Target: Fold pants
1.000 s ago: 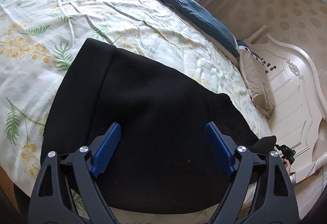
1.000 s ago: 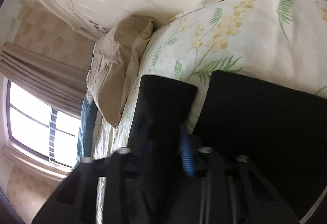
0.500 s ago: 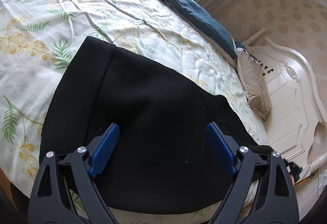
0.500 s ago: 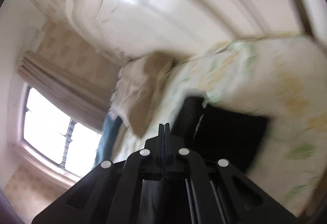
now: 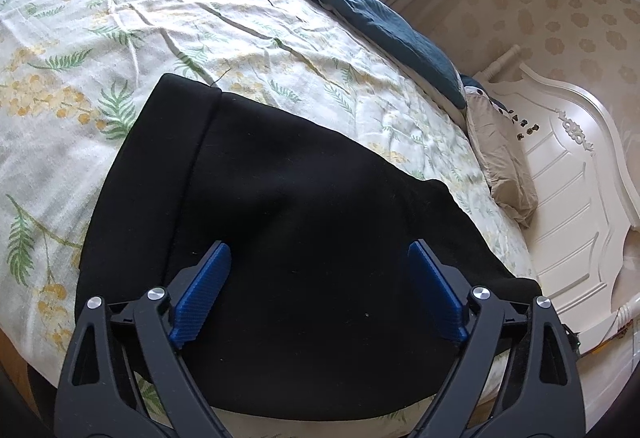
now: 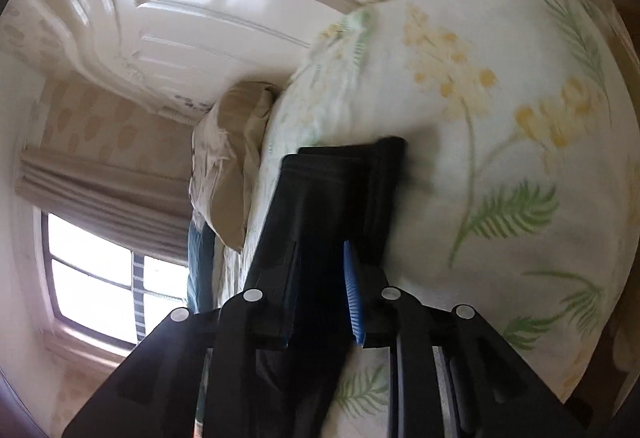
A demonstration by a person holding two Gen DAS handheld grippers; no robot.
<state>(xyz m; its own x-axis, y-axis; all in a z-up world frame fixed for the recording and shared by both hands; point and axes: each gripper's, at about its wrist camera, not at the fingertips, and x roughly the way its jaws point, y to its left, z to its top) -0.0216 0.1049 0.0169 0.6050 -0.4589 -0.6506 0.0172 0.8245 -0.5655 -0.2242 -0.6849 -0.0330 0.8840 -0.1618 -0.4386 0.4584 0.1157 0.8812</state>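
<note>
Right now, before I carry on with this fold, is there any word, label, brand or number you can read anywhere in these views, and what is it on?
None can be read.
black pants: no tag or print shows in either view.
headboard: small dark marks near the pillow, too small to read.
bedspread: fern and flower pattern only.
left gripper and right gripper: no lettering visible.

The black fabric pants [image 5: 288, 222] lie flat and folded on the floral bed sheet, with one end lifted in layers [image 6: 320, 198].

left gripper [image 5: 320, 292]: black angular frame, blue ribbed pads [image 5: 204, 290], silver round screws
right gripper [image 6: 320, 294]: same black frame, blue pads, silver screws
</note>
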